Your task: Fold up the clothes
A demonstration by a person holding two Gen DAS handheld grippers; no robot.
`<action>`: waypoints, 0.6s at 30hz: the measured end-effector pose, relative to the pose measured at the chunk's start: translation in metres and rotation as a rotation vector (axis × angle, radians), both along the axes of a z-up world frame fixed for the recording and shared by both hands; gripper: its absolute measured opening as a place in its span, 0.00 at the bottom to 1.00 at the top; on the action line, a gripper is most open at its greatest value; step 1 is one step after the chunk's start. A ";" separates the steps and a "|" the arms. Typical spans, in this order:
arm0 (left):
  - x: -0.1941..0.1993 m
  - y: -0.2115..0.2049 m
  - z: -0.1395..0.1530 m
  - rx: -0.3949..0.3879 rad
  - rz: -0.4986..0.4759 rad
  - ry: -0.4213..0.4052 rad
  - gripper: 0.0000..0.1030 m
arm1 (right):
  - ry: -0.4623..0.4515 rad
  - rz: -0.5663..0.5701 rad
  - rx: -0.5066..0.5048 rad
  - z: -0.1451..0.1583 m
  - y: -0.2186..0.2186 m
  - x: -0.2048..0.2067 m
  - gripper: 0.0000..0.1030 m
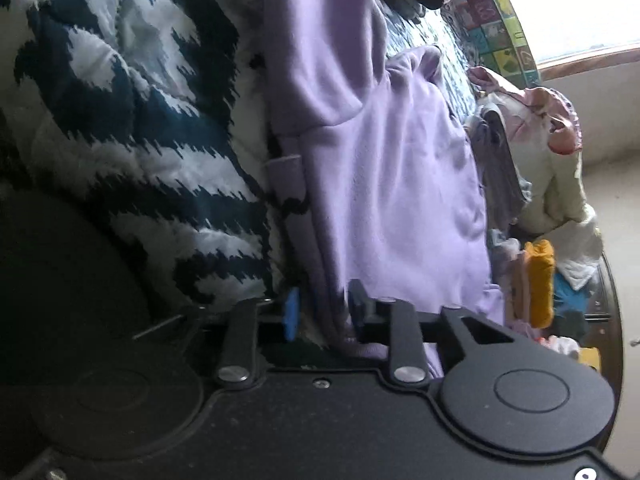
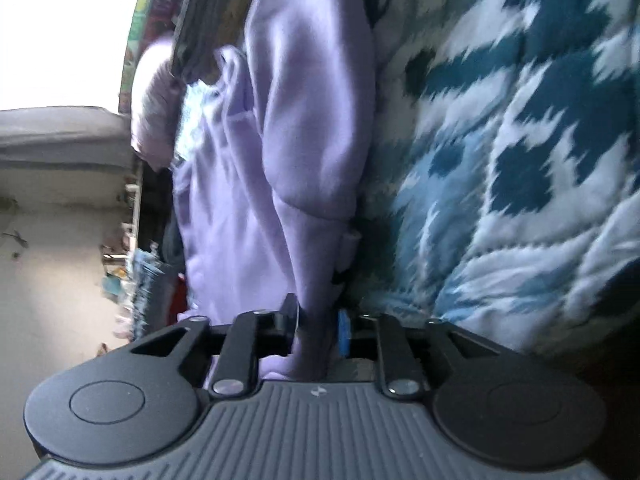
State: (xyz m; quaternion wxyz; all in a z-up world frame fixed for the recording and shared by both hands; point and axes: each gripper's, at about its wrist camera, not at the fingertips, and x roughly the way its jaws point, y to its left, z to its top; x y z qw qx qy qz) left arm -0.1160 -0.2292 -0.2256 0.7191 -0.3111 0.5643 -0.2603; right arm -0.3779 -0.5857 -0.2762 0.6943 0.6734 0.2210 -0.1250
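Left gripper (image 1: 324, 312) and right gripper (image 2: 318, 320), each narrowed onto a bunched edge of the lavender sweatshirt (image 1: 400, 184), which passes between the pads. The garment lies stretched over a blue-and-white patterned quilt (image 1: 132, 120). A heap of other clothes (image 1: 536, 168) sits beside it. A colourful tiled panel (image 1: 504, 32) carries letters (too blurred to read).

Lilac sweatshirt (image 1: 400, 184) (image 2: 304, 120) on a navy-and-white zigzag quilt (image 1: 132, 120) (image 2: 520, 140) (mustard garment (image 1: 540, 280) beyond)
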 end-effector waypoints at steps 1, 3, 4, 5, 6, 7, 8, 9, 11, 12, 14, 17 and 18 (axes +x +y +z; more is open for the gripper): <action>0.001 0.001 -0.002 -0.013 0.004 0.010 0.28 | -0.024 -0.012 -0.004 -0.001 -0.002 -0.006 0.30; 0.003 0.004 -0.004 -0.042 0.025 0.036 0.28 | -0.064 -0.050 0.009 -0.006 -0.012 -0.017 0.30; 0.003 0.006 -0.005 -0.056 0.036 0.049 0.29 | -0.090 -0.077 0.012 -0.010 -0.017 -0.027 0.30; 0.004 0.008 -0.007 -0.070 0.047 0.062 0.33 | -0.110 -0.106 0.016 -0.013 -0.019 -0.034 0.30; 0.002 0.011 -0.003 -0.075 0.043 0.058 0.37 | -0.129 -0.129 0.027 -0.016 -0.024 -0.041 0.30; 0.001 0.012 0.000 -0.072 0.034 0.047 0.38 | -0.145 -0.151 0.035 -0.019 -0.029 -0.048 0.29; 0.000 0.011 0.004 -0.060 0.023 0.037 0.38 | -0.149 -0.166 0.028 -0.019 -0.035 -0.049 0.29; -0.001 0.007 0.008 -0.041 0.010 0.023 0.39 | -0.152 -0.182 0.021 -0.019 -0.041 -0.050 0.29; -0.003 0.003 0.014 0.000 -0.016 -0.008 0.42 | -0.159 -0.215 0.008 -0.020 -0.054 -0.053 0.30; -0.003 0.000 0.016 0.023 -0.029 -0.021 0.42 | -0.166 -0.237 0.007 -0.021 -0.061 -0.055 0.30; -0.004 -0.006 0.017 0.053 -0.036 -0.026 0.42 | -0.184 -0.293 0.024 -0.026 -0.081 -0.057 0.30; -0.004 -0.005 0.014 0.058 -0.033 -0.023 0.45 | -0.207 -0.363 0.031 -0.031 -0.111 -0.057 0.30; -0.004 -0.004 0.013 0.057 -0.033 -0.022 0.45 | -0.216 -0.384 0.031 -0.033 -0.120 -0.056 0.29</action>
